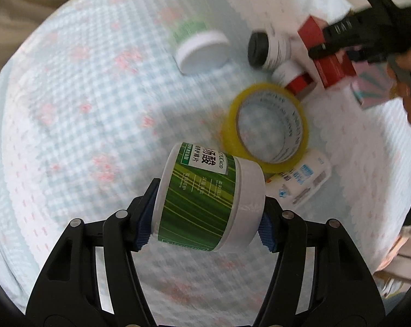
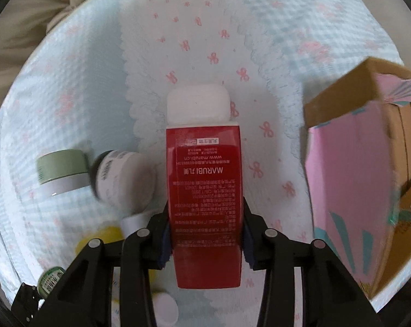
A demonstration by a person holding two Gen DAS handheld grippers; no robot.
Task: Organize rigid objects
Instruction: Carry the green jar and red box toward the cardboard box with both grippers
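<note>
Above the patterned bedspread [image 1: 77, 114], the left tongs [image 1: 208, 209] are closed on a green-labelled jar [image 1: 205, 199], gripped across its two ends: one blue pad on the base, the other on the white lid. The jar lies sideways between the fingers, tilted, with most of its body reaching past the pads toward the far side. That hold looks marginal. The pads bear on smooth flat faces near the jar's near edge, so a quick swing could let it pivot or slip out and drop onto the yellow tape roll [image 1: 268, 125] just beyond it, or onto the flat white packet [image 1: 303, 182] to the right of it.

The right tongs [image 2: 205, 234] are closed on a red bottle [image 2: 204, 190], clamped on its two long sides low on the body, with its white cap [image 2: 198, 103] pointing far. Much of the bottle's length runs beyond the pads, so it could lever downward if knocked. The likeliest knock is against the near wall of the pink cardboard box [image 2: 349, 179] standing open to the right, should the bottle be meant for it and come in too low.

Left of the bottle, a pale green jar [image 2: 62, 171] and a white dark-capped bottle [image 2: 123, 174] lie on the bed, close enough for the tongs to nudge.
</note>
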